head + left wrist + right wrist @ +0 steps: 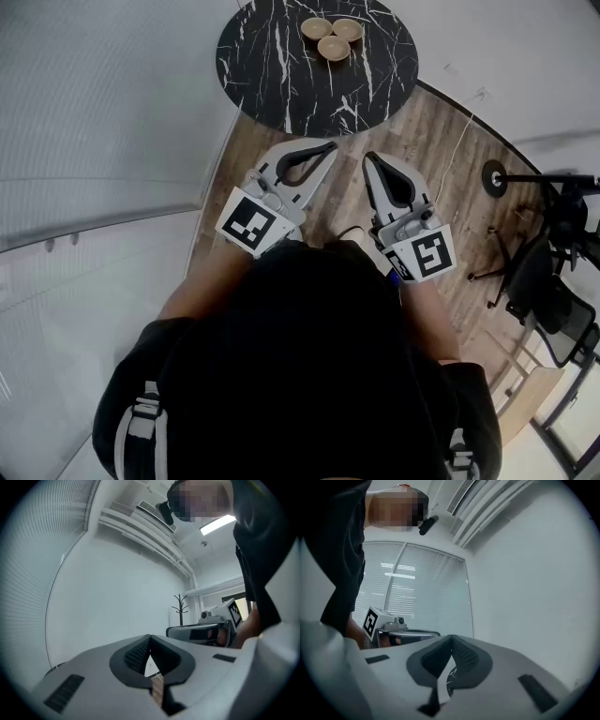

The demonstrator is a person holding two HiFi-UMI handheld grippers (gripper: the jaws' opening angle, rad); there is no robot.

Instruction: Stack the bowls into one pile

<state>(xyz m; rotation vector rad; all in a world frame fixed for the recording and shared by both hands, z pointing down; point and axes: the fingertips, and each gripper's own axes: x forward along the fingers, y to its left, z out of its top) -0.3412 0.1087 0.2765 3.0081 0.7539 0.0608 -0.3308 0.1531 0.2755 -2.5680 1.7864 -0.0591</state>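
We're looking at three small wooden bowls point(332, 37), sitting in a tight cluster, rims touching or all but touching, near the far edge of a round black table point(281, 84) with white veining. None is sitting inside another, so by our reckoning the stacking is not yet begun.

What are we worrying about? The bowls are crowding each other. A jaw going down over one rim is likely to be nudging its neighbour, and a shoved bowl on that smooth top could be sliding toward the far edge (there isn't much table behind it). A pinch on a thin rim could also be tipping the bowl as it's coming up.

Now the tongs. The left tongs point(329, 146) and the right tongs point(369, 157) are hanging side by side over the wooden floor point(441, 141), close to the person's body. They're pointing toward the table, well apart from the bowls, with the near half of the tabletop lying between. Both pairs are closed tip to tip and gripping nothing. Each one's own view is showing its pads meeting with only the room beyond.
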